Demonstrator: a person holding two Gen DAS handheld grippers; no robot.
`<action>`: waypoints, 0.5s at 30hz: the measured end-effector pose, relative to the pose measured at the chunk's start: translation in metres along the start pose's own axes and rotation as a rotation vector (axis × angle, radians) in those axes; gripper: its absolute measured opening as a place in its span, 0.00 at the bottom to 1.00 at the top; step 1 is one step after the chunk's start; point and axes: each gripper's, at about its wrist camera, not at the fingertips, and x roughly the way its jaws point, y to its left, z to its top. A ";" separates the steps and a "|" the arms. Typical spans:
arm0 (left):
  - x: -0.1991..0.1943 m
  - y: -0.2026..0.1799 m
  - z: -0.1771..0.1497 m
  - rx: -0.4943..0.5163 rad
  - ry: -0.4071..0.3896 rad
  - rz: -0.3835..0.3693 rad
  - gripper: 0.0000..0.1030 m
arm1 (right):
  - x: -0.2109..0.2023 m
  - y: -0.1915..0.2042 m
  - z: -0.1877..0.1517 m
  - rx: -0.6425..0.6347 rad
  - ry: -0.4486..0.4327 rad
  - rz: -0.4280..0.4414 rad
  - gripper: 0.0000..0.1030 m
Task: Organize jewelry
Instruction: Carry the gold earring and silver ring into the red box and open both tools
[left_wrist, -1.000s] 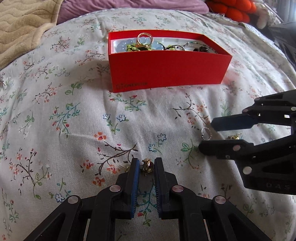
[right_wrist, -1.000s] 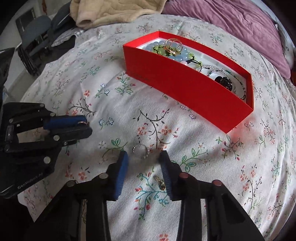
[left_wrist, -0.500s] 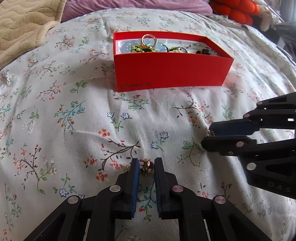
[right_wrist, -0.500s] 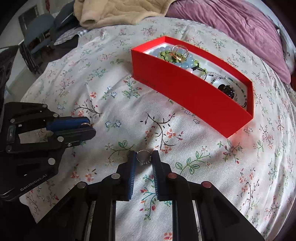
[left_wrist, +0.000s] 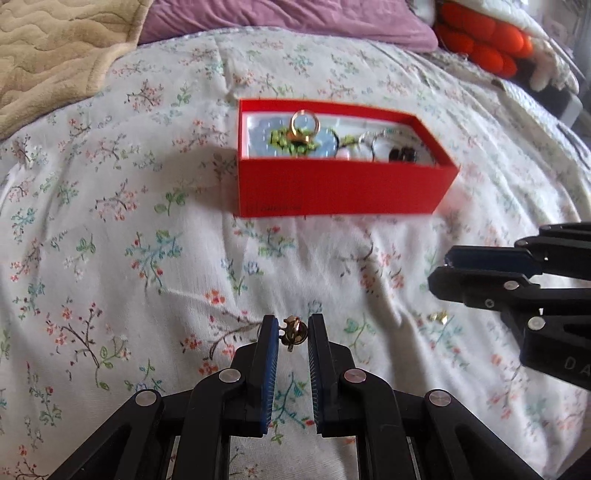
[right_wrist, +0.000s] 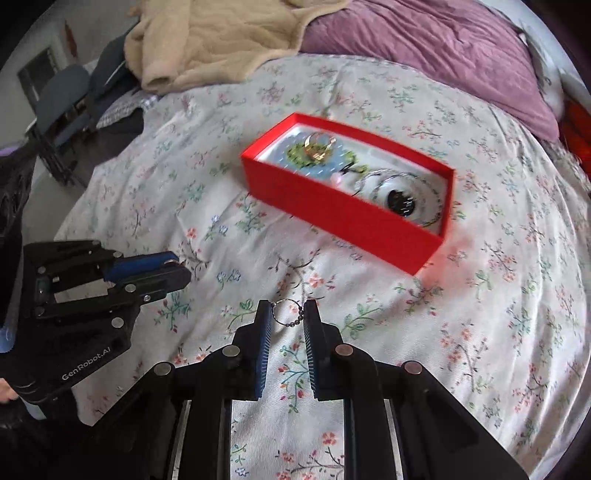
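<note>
Left wrist view: left gripper (left_wrist: 292, 326) pinches a small gold earring (left_wrist: 293, 333) at its fingertips, red box (left_wrist: 340, 184) straight ahead on the floral bedspread (left_wrist: 110, 240). Right gripper (right_wrist: 288, 312) nips a beaded silver ring (right_wrist: 287, 313); another gold piece (left_wrist: 438, 316) lies loose below it.

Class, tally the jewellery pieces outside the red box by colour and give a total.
Gold: 2, gold charm in left gripper, loose gold piece on bedspread
Silver: 1, silver beaded ring in right gripper
Total: 3
</note>
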 end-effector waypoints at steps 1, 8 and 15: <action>-0.002 0.000 0.003 -0.004 -0.006 -0.003 0.11 | -0.003 -0.003 0.001 0.012 -0.003 -0.001 0.18; -0.007 0.000 0.022 -0.034 -0.020 -0.004 0.11 | -0.023 -0.027 0.012 0.105 -0.029 -0.018 0.18; -0.003 0.003 0.040 -0.055 -0.017 0.009 0.11 | -0.031 -0.049 0.026 0.170 -0.052 -0.018 0.18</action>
